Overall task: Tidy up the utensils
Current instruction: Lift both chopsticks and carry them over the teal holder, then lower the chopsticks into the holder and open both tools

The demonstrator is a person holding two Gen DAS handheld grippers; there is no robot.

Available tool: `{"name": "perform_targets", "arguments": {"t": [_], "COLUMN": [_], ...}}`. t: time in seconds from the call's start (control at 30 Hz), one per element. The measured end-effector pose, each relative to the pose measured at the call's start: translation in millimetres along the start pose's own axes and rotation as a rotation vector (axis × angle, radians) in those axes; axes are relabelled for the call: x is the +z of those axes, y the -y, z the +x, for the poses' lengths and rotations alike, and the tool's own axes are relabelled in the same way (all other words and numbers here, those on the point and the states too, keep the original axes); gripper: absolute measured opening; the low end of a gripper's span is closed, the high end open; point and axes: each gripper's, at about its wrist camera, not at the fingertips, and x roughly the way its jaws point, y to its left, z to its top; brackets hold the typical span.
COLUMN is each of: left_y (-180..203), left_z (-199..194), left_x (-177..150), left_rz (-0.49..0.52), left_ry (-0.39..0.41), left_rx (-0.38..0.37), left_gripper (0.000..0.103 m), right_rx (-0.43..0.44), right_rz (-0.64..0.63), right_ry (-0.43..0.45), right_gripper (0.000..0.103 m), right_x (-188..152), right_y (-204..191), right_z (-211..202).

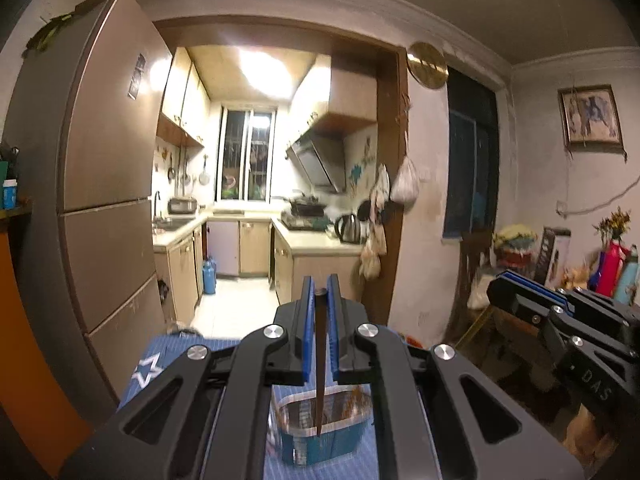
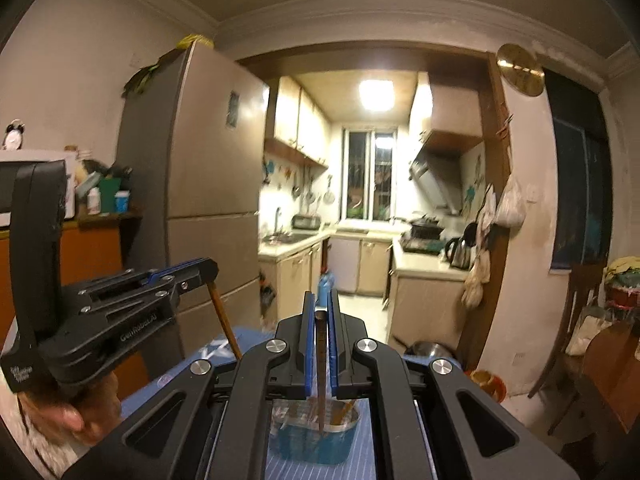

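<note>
In the left wrist view my left gripper (image 1: pixel 320 286) is shut on a dark brown chopstick (image 1: pixel 320 360) that hangs straight down, its tip over a translucent blue utensil basket (image 1: pixel 332 446) on the table. My right gripper (image 2: pixel 319 300) is shut on a second brown chopstick (image 2: pixel 321 360), which points down into the same basket (image 2: pixel 304 446); a few brown utensils lean inside it. The right wrist view has the left gripper (image 2: pixel 206 270) at the left with its chopstick (image 2: pixel 224 320) slanting down. The right gripper (image 1: pixel 500 280) shows at the right edge of the left wrist view.
A blue striped cloth (image 1: pixel 160 364) with a white star covers the table. Beyond it stand a tall fridge (image 1: pixel 108 184) and the doorway to a lit kitchen (image 1: pixel 256 184). A wooden chair (image 2: pixel 580 320) is at the right, an orange cabinet (image 2: pixel 92 248) at the left.
</note>
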Motion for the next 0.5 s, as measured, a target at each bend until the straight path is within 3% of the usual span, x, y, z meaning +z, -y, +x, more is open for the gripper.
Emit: {"name": "perform_targets", "arguments": {"t": [0.2,0.5], "left_y": [-8.8,-19.2], "left_z": [39.2,80.7], "left_x": [-1.3,-56.2], "left_rz": [-0.040,-0.031], "left_ry": [0.006,-0.102], "left_rx": [0.032,0.068], "left_gripper": [0.005,0.005], "right_rx": [-0.041,-0.049], "right_rz": [0.046,0.094], "right_ry": [-0.002,-0.091], "right_gripper": [0.007,0.007], "right_x": [-7.5,-47.1], "right_y": [20.1,18.4], "right_z": [56.2,113.2]}}
